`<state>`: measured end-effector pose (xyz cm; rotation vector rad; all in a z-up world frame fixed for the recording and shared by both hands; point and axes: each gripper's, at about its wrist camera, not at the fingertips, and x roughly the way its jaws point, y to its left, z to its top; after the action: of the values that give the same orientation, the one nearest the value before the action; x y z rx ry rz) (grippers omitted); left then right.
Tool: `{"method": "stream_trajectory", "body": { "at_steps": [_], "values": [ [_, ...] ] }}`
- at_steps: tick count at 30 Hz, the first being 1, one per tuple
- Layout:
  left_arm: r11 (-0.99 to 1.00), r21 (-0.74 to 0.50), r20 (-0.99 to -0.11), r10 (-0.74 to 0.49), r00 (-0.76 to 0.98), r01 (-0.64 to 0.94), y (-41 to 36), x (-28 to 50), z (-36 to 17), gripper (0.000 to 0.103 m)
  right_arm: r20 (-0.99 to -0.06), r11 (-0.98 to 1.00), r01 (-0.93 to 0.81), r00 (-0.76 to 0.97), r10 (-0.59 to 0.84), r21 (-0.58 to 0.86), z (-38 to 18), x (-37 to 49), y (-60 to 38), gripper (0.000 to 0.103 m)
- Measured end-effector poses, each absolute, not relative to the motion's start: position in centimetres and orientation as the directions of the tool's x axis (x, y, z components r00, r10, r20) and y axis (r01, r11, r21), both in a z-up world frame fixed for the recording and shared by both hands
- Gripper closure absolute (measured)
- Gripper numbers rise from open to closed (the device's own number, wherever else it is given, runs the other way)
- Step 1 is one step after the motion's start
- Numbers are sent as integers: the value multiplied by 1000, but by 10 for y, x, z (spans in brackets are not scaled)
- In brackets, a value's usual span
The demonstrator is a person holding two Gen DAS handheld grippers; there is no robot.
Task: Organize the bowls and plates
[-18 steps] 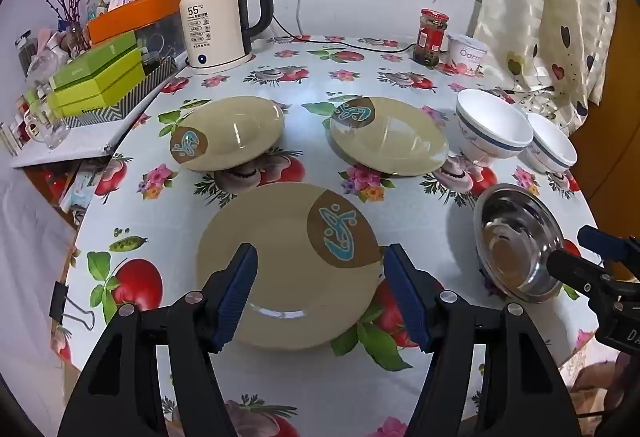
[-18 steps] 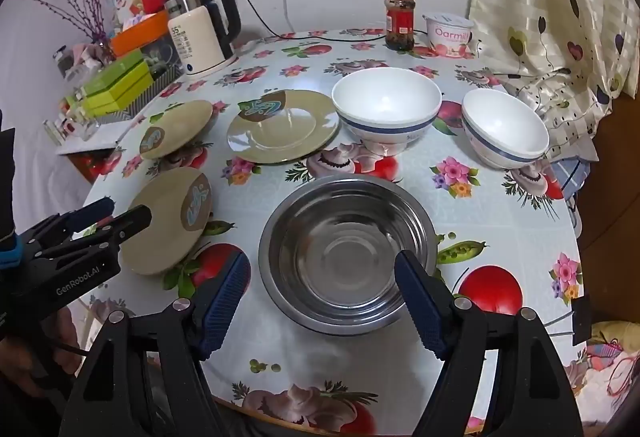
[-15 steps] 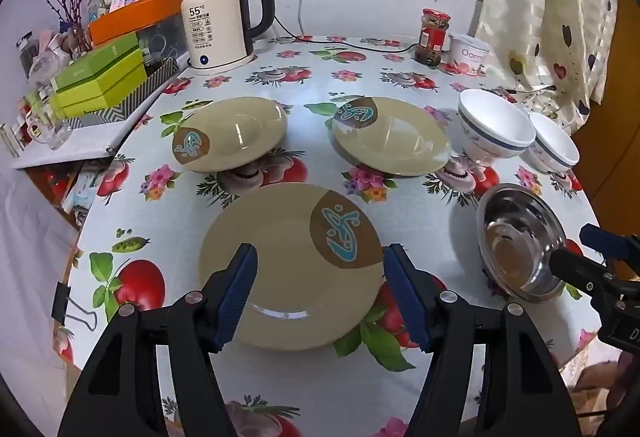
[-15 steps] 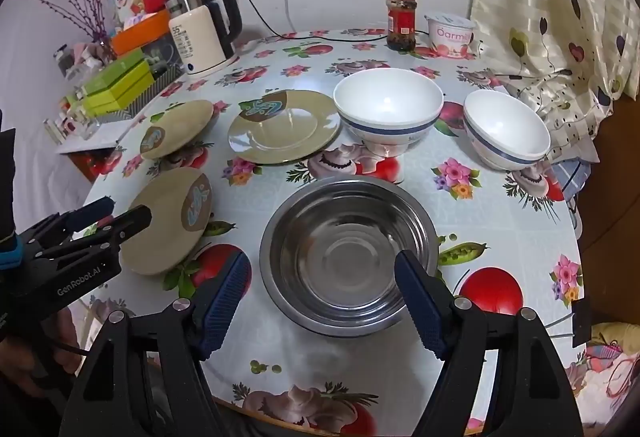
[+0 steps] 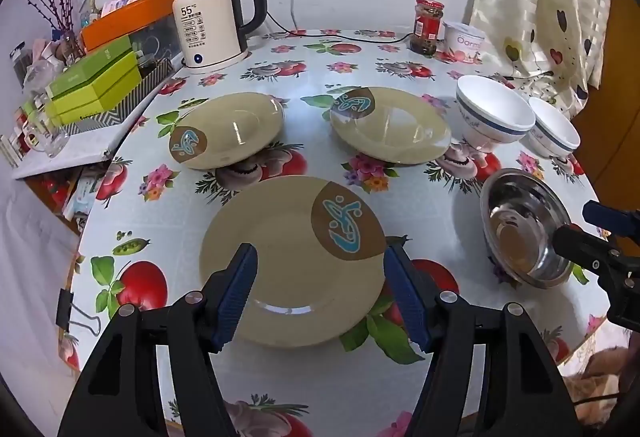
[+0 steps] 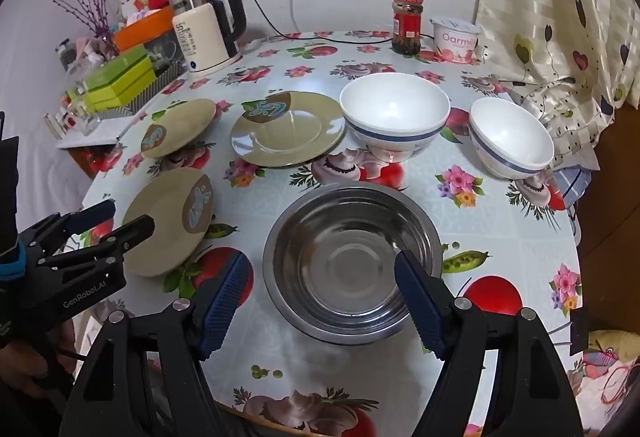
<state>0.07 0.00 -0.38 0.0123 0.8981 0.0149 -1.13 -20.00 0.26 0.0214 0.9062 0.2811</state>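
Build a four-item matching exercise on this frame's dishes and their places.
Things:
1. Steel bowl
2. Larger white bowl with blue band
3. White electric kettle
4. Nearest olive plate

Places:
A. Far left, by the window
B. Under the open left gripper
C. Under the open right gripper
D. Right of the far olive plate

Pairs: 1-C, 2-D, 3-A, 4-B

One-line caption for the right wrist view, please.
Open right claw poised over steel bowl, two white bowls and three plates beyond.
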Motion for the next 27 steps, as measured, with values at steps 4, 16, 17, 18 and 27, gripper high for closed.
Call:
{"method": "stream_trajectory", "body": {
  "at_steps": [4,16,17,18,27],
  "values": [
    [1000,-7,-784,-3,621,-4,3,1,-5,37,-773,962,-239,582,252,134,2,-11,-200,27],
    [1000,10,-791,17,612,-16,4,6,-9,37,-773,961,-247,582,253,128,2,-7,-199,27],
    [1000,11,-791,18,612,-15,3,6,-9,37,-773,961,-246,582,252,128,2,-7,-199,27],
    [1000,11,-790,18,612,-15,3,6,-9,37,-773,961,-247,582,252,127,2,-7,-199,27],
    [1000,-4,-793,1,609,-7,1,10,-12,37,-774,960,-248,581,254,129,2,-5,-199,27]
  ]
}}
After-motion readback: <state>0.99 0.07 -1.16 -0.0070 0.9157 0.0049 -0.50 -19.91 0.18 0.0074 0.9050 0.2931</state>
